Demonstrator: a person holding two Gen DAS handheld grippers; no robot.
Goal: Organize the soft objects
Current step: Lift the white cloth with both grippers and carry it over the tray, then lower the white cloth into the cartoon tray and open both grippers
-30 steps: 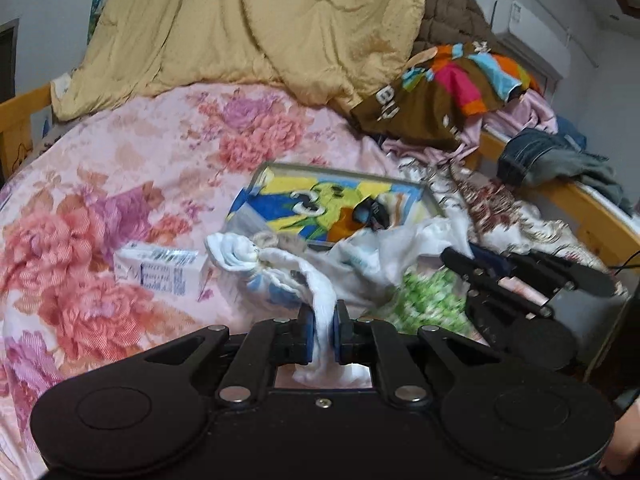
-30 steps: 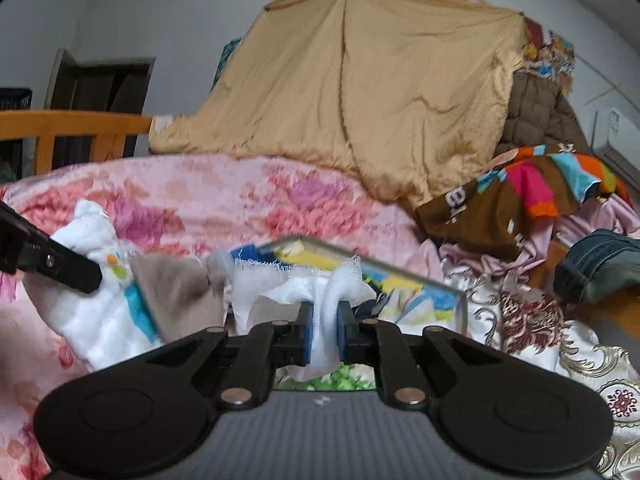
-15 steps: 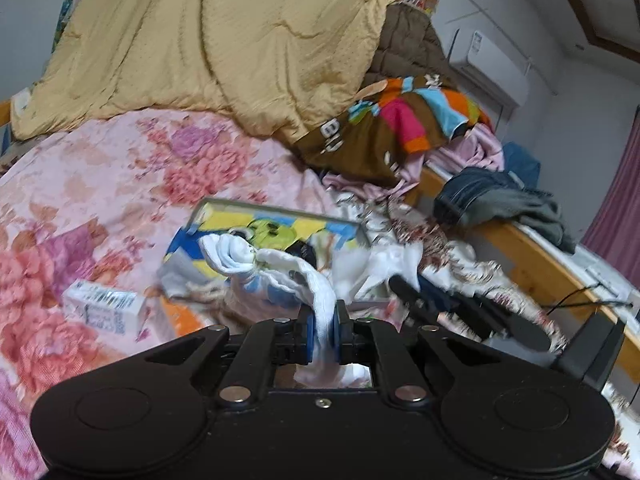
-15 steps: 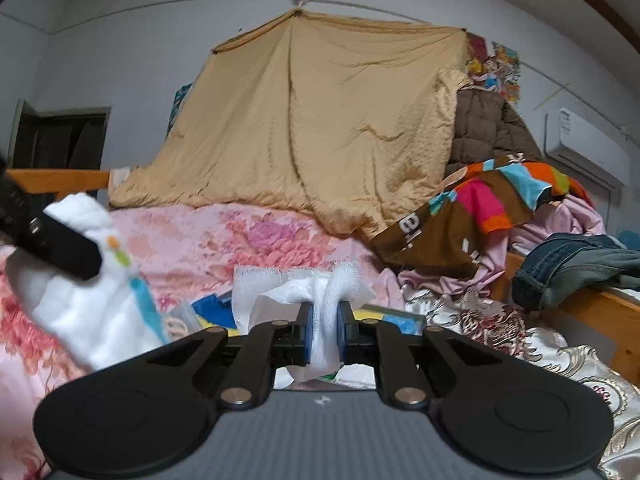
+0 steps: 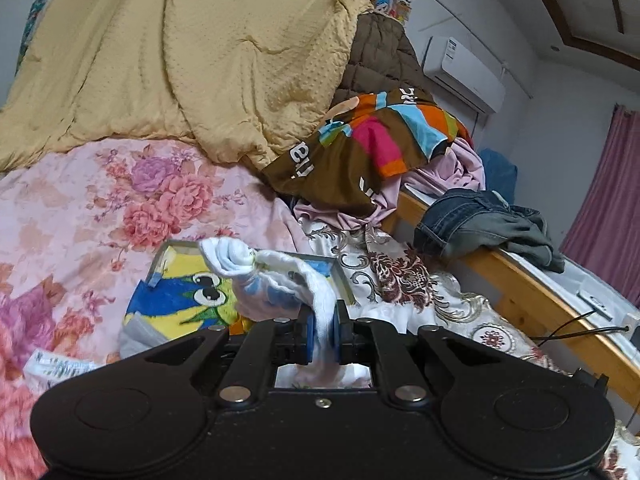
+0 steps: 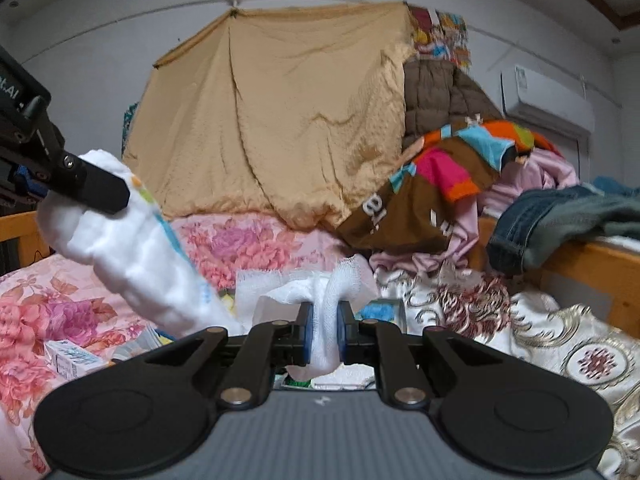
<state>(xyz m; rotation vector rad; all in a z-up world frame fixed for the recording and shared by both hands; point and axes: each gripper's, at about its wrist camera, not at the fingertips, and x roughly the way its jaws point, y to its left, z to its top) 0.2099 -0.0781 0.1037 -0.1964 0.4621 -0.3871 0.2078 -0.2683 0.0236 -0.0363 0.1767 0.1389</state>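
Above the bed (image 5: 80, 208), white cloth (image 5: 280, 280) lifted higher

Two black handheld grippers with blue-padded fingers

The left black plastic two-finger gripper (image 5: 323, 334) has a broad body with round embossed discs, silver pivot pins and one small centre screw. The right black two-finger gripper (image 6: 323, 336) matches, but carries a ribbed grey centre panel with a small white mark.
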